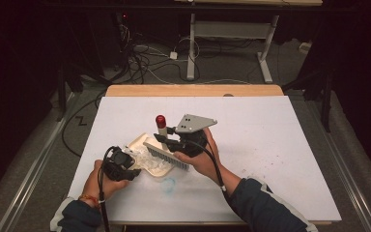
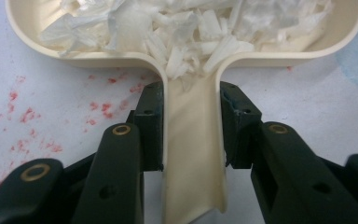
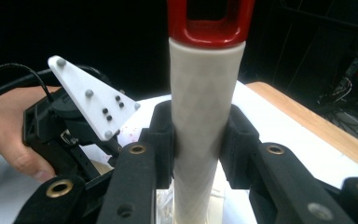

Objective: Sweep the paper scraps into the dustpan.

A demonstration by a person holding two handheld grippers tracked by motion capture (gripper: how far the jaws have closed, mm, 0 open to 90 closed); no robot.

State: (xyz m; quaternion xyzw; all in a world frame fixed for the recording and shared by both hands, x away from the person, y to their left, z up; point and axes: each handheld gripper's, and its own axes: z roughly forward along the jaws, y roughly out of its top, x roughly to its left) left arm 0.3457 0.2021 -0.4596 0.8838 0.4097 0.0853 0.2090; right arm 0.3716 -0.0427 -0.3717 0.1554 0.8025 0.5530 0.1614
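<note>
The right gripper [image 1: 166, 137] is clamped on the handle of a brush [image 1: 166, 153]; from its own camera both black jaws press flat against the white, faintly patterned handle [image 3: 207, 126], which stands up between them and ends in a red looped cap [image 3: 209, 21]. The left gripper [image 1: 134, 173] is likewise closed, on the stem of a cream dustpan [image 1: 142, 145]: in the left gripper view its jaws squeeze the dustpan's channel-shaped handle [image 2: 193, 154] from both sides.

Under it all lies the white table [image 1: 270, 145], a strip of bare wood showing along its far edge. The person's two hands come in from the near side, the left hand [image 1: 99, 181] low at the near-left, the right hand [image 1: 200, 157] nearer the middle, with a dark sleeve [image 1: 265, 208] behind it.

The dustpan sits on the table between the hands, a little left of centre. The brush head [image 1: 166, 153] slants across the pan's right edge, bristles down; whether they actually touch the pan I can't quite tell from above. A grey three-cornered plate [image 1: 195, 123] rides on top of the right gripper.

Inside the pan lies a heap of torn, crumpled white scraps [image 2: 177, 28], some spilling toward the stem. Red specks [image 2: 23, 114] dot the table left of the handle, and a faint blue smudge [image 1: 168, 184] marks the surface near the pan.
</note>
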